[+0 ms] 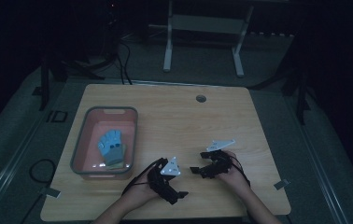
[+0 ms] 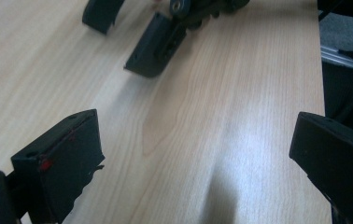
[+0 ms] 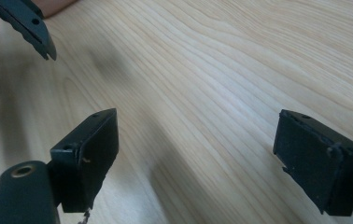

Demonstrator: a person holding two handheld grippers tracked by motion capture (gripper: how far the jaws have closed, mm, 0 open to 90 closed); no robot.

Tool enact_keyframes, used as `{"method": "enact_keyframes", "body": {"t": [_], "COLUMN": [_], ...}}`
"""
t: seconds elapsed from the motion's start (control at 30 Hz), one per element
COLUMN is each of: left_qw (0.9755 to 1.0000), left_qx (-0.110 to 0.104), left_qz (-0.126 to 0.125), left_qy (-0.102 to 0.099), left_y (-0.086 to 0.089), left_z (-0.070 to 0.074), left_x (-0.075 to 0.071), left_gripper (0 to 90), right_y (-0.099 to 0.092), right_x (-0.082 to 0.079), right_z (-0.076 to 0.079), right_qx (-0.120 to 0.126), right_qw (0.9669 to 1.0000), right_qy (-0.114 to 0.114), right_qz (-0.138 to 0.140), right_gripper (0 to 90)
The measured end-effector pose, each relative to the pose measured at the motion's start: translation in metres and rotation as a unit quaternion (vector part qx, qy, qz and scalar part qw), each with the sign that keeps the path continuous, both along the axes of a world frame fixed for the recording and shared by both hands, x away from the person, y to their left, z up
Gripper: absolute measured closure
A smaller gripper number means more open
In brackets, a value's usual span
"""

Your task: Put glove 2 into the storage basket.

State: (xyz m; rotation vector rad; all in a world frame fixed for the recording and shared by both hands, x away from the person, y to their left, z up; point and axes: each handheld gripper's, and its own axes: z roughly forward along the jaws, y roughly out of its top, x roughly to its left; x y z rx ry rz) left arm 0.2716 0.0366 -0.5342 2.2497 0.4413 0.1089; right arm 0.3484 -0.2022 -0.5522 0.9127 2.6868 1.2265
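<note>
The blue glove [image 1: 110, 145] is lying inside the pink bin [image 1: 83, 135] at the left of the frame, apparently resting on a folded greenish item. Judged from this, the placing looks done, with nothing left out on the desk [image 1: 184, 121]. The left gripper [image 1: 178, 196] and right gripper [image 1: 197, 171] are hovering low at lower centre, jaws spread wide and gripping nothing, tips pointing toward each other.

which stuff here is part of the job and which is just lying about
Job: left gripper, right gripper, both open above bare wood; blue glove lying in the pink bin.
Lying about: white stand behind the table; floor cables.
</note>
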Motion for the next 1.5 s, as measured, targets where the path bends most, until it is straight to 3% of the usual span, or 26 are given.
{"method": "enact_keyframes", "body": {"t": [0.3,0.43,0.77,0.97,1.4,1.5], "left_qw": [0.9999,0.9999,0.9994,0.9989,0.9988,0.9984], "left_qx": [0.008,0.003,-0.013,-0.012,-0.022,-0.023], "left_qz": [0.005,0.01,0.025,0.019,0.029,0.034], "left_qy": [-0.008,-0.009,-0.022,-0.041,-0.032,-0.04], "left_y": [0.005,0.008,0.015,0.018,0.026,0.027], "left_z": [-0.017,-0.021,-0.022,-0.023,-0.024,-0.025], "left_x": [-0.002,-0.002,-0.005,-0.011,-0.009,-0.009], "left_gripper": [2.7,2.7,2.7,2.7,2.7,2.7], "right_y": [-0.009,-0.012,-0.022,-0.028,-0.031,-0.032], "right_x": [-0.006,-0.009,-0.016,-0.016,-0.018,-0.017], "right_z": [-0.007,-0.006,-0.005,-0.004,-0.004,-0.005], "right_qx": [0.006,-0.007,0.003,0.009,0.008,0.011], "right_qw": [0.9997,0.9995,0.9989,0.9983,0.9978,0.9979], "right_qy": [-0.016,-0.026,-0.042,-0.048,-0.06,-0.059], "right_qz": [-0.018,-0.014,-0.022,-0.03,-0.025,-0.024], "right_gripper": [14.0,13.9,14.0,14.0,13.7,13.7]}}
